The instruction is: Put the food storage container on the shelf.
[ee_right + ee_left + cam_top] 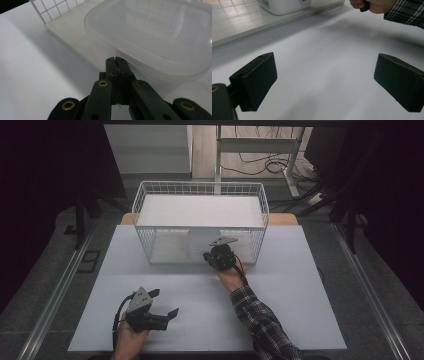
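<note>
Left hand-held gripper: my left hand-held gripper (159, 304) sits low over the near left part of the table (300, 320), its two black pads (254, 81) standing wide apart with nothing but bare white surface between them.
Left hand: my left hand (131, 336) comes in from the near edge and holds that tool's body, a cable trailing beside the wrist.
Right arm: my plaid sleeve (262, 320) runs up from the near edge toward the middle of the table; my right hand (231, 277) is wrapped round the tool's grip.
Right hand-held gripper: my right hand-held gripper (116, 60) has its jaws pressed together, nothing caught between them, the tips just at the near wall of the container, under its rim; I cannot tell whether they touch it.
Container: the clear plastic container (155, 42) stands on the floor board of the basket, at its open front, open side up.
Basket: the white wire basket (150, 195) stands at the far middle of the table, with a white board laid across its top.
Beyond: desk legs and loose cables (260, 165) lie on the floor behind the table.
</note>
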`<state>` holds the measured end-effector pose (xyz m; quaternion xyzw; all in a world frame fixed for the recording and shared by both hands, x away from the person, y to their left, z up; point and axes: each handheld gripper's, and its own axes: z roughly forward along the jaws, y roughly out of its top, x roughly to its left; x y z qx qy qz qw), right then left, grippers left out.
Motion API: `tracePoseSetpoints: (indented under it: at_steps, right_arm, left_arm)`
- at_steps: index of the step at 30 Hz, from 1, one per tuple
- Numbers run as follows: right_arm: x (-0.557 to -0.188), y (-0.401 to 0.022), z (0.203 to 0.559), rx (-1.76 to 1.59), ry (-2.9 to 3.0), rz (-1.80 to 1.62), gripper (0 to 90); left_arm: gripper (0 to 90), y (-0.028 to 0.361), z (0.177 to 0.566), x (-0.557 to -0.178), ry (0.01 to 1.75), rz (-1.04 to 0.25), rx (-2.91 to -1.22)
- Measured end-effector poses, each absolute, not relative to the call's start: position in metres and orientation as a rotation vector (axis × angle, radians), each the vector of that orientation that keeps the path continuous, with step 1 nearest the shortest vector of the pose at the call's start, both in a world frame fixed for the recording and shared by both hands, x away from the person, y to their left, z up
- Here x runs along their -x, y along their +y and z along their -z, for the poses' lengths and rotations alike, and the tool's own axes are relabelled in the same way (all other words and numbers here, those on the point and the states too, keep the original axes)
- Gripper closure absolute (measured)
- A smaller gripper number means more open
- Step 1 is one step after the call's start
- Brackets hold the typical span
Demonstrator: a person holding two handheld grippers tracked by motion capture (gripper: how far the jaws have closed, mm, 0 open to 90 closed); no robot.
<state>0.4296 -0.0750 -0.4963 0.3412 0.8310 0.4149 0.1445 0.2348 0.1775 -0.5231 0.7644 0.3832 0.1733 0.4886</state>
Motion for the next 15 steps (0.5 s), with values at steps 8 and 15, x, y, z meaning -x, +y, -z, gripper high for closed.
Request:
tracePoseSetpoints:
  at_steps: [8,15]
  right_arm:
    - [-0.4367,-0.0717,0.4993,-0.991,2.397,-1.18,88.8]
    - [-0.4405,-0.0692,0.5017,-1.0,2.398,-1.173,88.8]
  left_arm:
    - [4.3,0.1766,0.5238,-0.2355,0.933,-0.41,-1.867]
    - [4.4,0.177,0.5237,-0.2357,0.935,-0.399,-1.865]
